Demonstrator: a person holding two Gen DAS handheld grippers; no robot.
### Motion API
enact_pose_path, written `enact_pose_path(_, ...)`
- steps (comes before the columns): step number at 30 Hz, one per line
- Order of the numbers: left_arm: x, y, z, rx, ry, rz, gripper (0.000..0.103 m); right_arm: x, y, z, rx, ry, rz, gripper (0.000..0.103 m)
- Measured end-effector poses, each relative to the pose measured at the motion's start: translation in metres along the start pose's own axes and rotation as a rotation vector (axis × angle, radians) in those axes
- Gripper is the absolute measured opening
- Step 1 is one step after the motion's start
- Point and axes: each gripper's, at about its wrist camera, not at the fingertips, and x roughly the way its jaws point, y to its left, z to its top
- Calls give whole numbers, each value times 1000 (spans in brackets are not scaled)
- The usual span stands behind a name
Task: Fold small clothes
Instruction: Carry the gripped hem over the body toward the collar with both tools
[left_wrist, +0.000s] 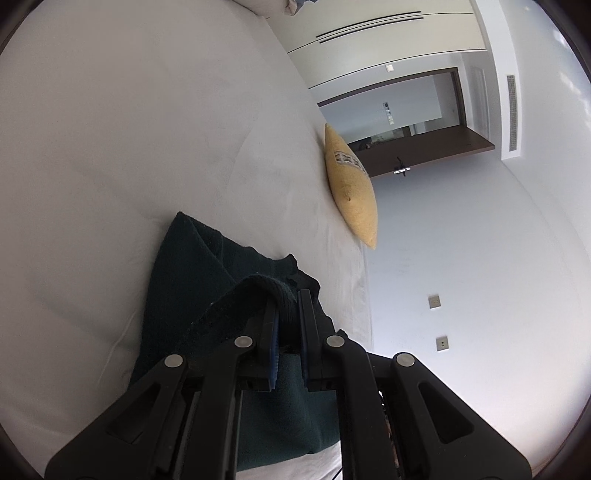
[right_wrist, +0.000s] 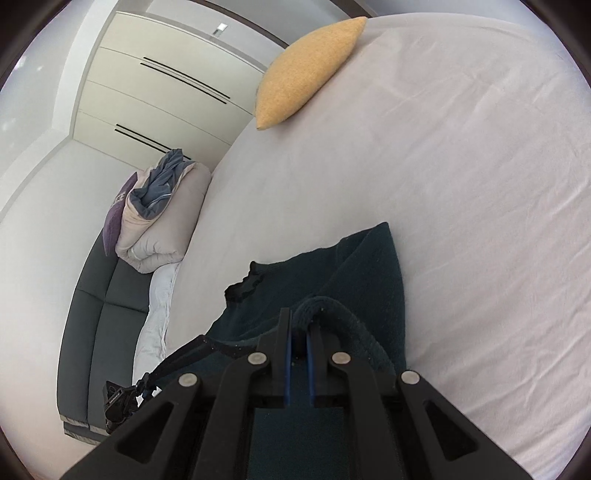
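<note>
A dark green garment is seen lying on the white bed sheet, part of it raised off the sheet by both tools. Its thick hem is pinched at two places: the left gripper is clamped on a bunched fold of the edge, and the right gripper is clamped on a rolled edge of the same garment. In both views the jaws are drawn close together with cloth between the blue pads.

Progress is judged early to middle: the garment is doubled over on itself in places, but no flat, squared fold is visible, and a ragged corner is left loose beyond the grip. Laying down and smoothing appear still to be done.

Both grippers are pointed forward and downward toward the sheet, held low over the garment.

A yellow cushion is noted farther along the bed from the garment, near the bed's edge. A heap of bedding is noted beyond the garment, at the bed's far side.
</note>
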Motion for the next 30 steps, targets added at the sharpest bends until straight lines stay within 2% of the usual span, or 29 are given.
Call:
enact_pose_path(8,58,22,35,-25,2,55,7,40,-14,22,54,17,-37,8)
enact_pose_path(16,97,45,50,-32,15,110,8,62,-32,39,107,39,-88,8)
enact_pose_path(19,109,63,54,-74,16,120,9,65,-40,43,164,25,-48,10)
enact_pose_path(20,112,68,56,-78,14,122,9,63,-39,45,158,11,-39,16)
enact_pose_path(23,117,77,62,-89,13,126,9,61,-30,51,100,-32,-46,44)
enact_pose_path(24,119,79,63,-90,15,123,10,60,-29,53,94,-42,-52,50)
enact_pose_path(27,119,76,68,-78,6,99,22,56,-31,56,103,-76,-87,57)
enact_pose_path(28,118,75,71,-71,-3,86,34,54,-32,56,100,-83,-86,57)
enact_pose_path(29,115,71,72,-66,-7,82,56,52,-33,54,101,-89,-88,57)
enact_pose_path(30,111,69,74,-57,-24,74,65,48,-33,52,103,-96,-95,57)
